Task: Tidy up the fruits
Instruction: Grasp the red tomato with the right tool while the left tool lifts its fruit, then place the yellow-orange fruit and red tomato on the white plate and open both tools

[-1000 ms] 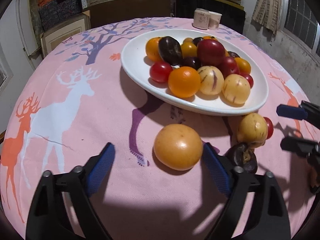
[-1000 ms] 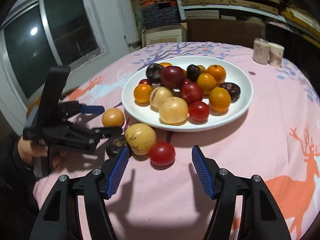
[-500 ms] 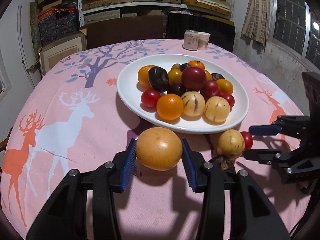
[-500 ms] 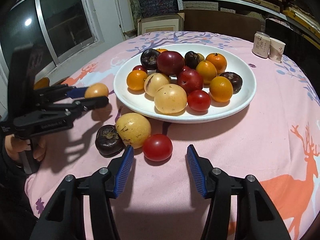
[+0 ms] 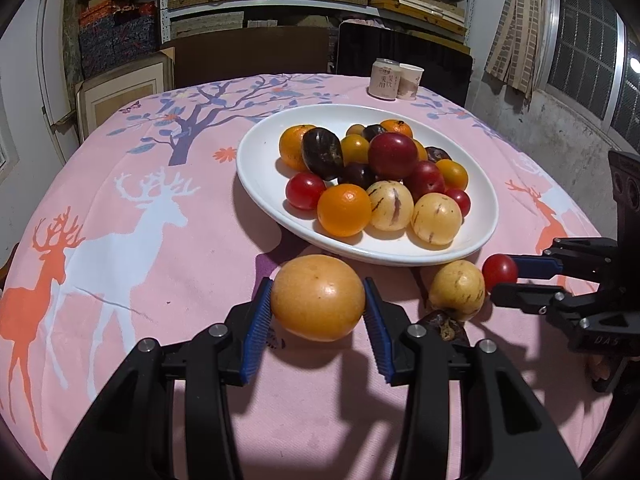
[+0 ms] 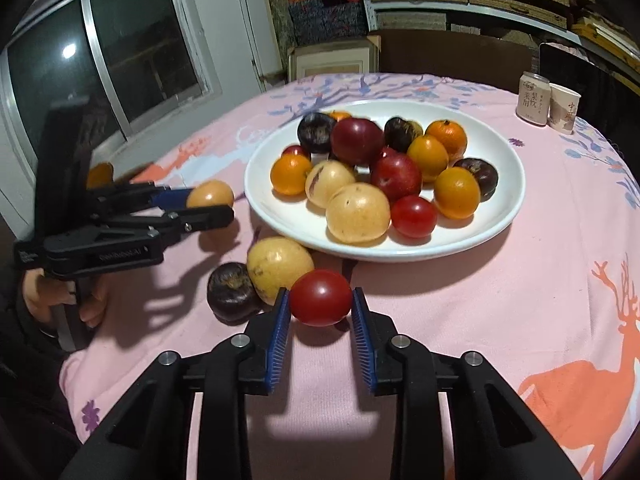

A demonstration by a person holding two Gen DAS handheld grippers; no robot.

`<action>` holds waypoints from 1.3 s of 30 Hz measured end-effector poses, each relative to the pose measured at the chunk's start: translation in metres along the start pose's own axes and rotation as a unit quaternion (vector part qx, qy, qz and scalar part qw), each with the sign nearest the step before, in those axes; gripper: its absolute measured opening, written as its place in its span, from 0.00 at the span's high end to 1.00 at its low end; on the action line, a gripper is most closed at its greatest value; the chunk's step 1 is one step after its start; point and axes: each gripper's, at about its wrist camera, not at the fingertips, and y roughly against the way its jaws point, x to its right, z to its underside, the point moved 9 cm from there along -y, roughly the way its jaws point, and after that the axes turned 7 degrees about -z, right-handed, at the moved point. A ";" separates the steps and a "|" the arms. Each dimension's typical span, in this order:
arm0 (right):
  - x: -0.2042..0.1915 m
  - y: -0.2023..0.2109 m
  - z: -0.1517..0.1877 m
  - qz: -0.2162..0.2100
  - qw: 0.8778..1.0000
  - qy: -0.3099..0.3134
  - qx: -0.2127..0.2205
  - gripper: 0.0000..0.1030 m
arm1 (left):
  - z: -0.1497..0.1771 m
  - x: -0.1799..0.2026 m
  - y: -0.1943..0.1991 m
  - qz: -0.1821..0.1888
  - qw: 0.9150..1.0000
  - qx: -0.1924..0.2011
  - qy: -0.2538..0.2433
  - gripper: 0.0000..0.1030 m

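My left gripper (image 5: 318, 318) is shut on a yellow-orange round fruit (image 5: 318, 297) and holds it above the pink cloth, in front of the white plate (image 5: 260, 176) heaped with several fruits. My right gripper (image 6: 321, 320) is shut on a red tomato (image 6: 320, 297), also lifted. The tomato (image 5: 499, 271) and right gripper also show in the left wrist view, and the left gripper's fruit (image 6: 210, 195) in the right wrist view. A pale yellow melon-like fruit (image 6: 279, 264) and a dark purple fruit (image 6: 232, 290) lie on the cloth in front of the plate (image 6: 508, 196).
A can (image 5: 385, 79) and a paper cup (image 5: 410, 81) stand at the table's far edge. The round table has a pink deer-print cloth (image 5: 132, 240). Shelves with boxes and a dark chair back stand behind it. A window is at the left in the right wrist view.
My left gripper has shut on the yellow-orange fruit and lifted it. My right gripper has moved forward and shut on the red tomato, raising it off the cloth.
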 end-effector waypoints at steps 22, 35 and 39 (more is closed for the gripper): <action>0.048 0.057 -0.001 -0.001 0.984 -0.130 0.119 0.70 | 0.005 -0.005 0.021 -0.006 1.000 0.025 0.015 0.58; 0.047 0.073 -0.005 -0.002 0.979 -0.135 0.150 0.70 | -0.002 -0.007 0.029 0.000 0.999 0.037 0.027 0.58; 0.045 0.081 -0.023 0.001 0.979 -0.123 0.160 0.69 | -0.024 -0.005 0.034 0.013 0.998 0.046 0.033 0.58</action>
